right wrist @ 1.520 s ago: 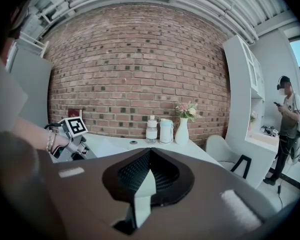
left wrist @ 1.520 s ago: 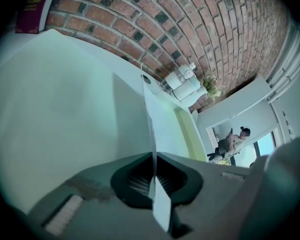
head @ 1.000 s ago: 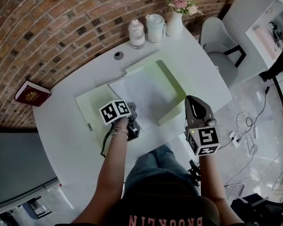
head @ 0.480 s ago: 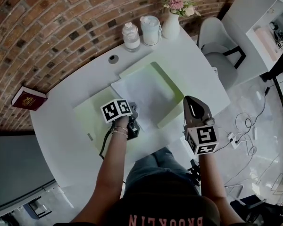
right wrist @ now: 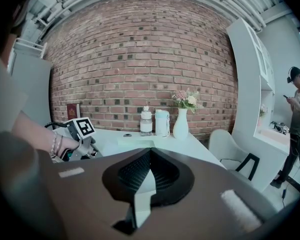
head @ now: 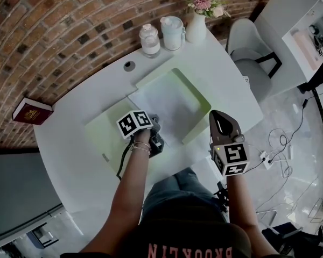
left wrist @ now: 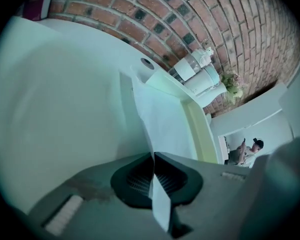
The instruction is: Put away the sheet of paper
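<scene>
We look down on a white table (head: 75, 128) set against a brick wall, curved along its near side. An open green folder (head: 105, 123) lies at the centre of the frame, and the sheet of paper (head: 169, 104) rests flat on it, slightly askew. The left gripper (left wrist: 153, 155) has its fingers pinching the sheet's near corner; in the left gripper view the paper rises out of the folder and runs straight through the closed fingers. The right gripper (right wrist: 150, 150) hangs at the lower right, beyond the table's near edge, fingers pressed together with nothing reaching past their tips. We judge the step in hand to be settling the sheet inside the folder before the cover folds over. To do it well, we would keep the pinch on the corner and guide the paper low and flat so it neither buckles nor creases. We would also square its edges to the folder's fold before letting go. The folder's right flap stands up as a low wall at centre right, so the sheet should stay inside it. Two jars (head: 149, 39) and a vase (head: 196, 26) crowd the top of the frame. The table is bare at the left, with a red book (head: 31, 112) on the ledge beyond its edge.
</scene>
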